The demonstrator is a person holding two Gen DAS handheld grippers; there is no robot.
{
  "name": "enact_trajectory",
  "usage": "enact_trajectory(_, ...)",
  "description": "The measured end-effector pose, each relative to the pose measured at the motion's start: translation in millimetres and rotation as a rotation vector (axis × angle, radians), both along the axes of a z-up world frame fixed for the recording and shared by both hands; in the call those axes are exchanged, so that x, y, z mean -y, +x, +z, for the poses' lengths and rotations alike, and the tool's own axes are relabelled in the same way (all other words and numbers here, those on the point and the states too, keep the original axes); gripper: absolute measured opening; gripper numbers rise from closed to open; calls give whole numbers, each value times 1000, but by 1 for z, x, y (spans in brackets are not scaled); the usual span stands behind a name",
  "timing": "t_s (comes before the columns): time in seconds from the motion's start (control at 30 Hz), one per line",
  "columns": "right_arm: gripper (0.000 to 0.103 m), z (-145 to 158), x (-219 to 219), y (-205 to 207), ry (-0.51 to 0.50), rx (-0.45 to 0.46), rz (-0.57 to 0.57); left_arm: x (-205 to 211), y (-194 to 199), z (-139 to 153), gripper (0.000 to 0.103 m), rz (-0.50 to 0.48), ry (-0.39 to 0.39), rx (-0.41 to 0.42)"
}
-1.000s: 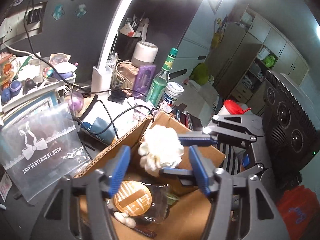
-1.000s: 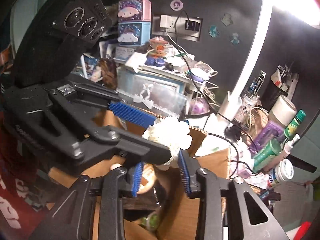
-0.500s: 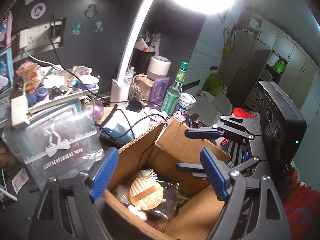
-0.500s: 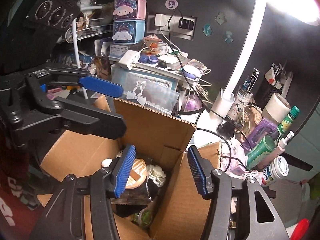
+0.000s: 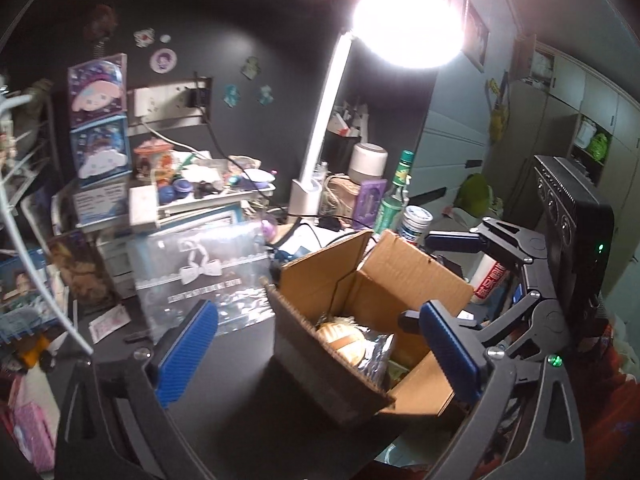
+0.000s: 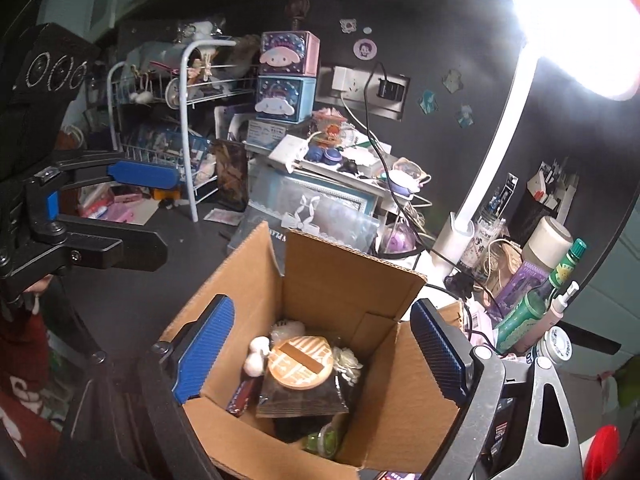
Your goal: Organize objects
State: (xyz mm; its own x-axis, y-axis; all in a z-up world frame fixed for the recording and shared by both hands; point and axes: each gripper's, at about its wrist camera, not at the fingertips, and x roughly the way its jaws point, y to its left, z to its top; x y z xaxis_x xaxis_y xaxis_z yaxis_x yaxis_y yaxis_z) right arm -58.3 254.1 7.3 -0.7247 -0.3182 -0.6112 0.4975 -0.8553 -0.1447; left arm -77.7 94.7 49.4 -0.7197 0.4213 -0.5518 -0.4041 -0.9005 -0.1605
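Note:
An open cardboard box (image 6: 340, 276) (image 5: 404, 276) stands on the dark desk. Inside lie a round orange-tan disc in a shiny wrapper (image 6: 299, 362) (image 5: 342, 338), a white fabric flower (image 6: 347, 362), small white balls (image 6: 256, 356) and a green item (image 6: 326, 438). My right gripper (image 6: 322, 354) is open and empty above the box, its blue pads on either side of the opening. My left gripper (image 5: 320, 350) is open and empty, to the left of the box and above its near wall. Each gripper shows in the other's view.
A clear bag with a white bow (image 5: 200, 276) leans behind the box. A white lamp stand (image 5: 308, 196), green bottle (image 5: 394, 196), white jar (image 5: 414, 220) and cables crowd the back. Stacked cartoon boxes (image 6: 286, 76) and a wire rack (image 6: 180, 120) stand at left.
The white flower that both grippers held above the box has dropped into it. Both grippers have opened wide and pulled back; the left one moved left and up.

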Motion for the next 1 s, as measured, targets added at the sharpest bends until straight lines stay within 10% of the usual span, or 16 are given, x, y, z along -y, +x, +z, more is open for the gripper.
enact_trajectory(0.47, 98, -5, 2, 11, -183, 1, 72, 34, 31, -11, 101, 254, 0, -84)
enact_trajectory(1.0, 98, -7, -9, 8, -298, 1, 121, 37, 19, -19, 101, 265, 9, -73)
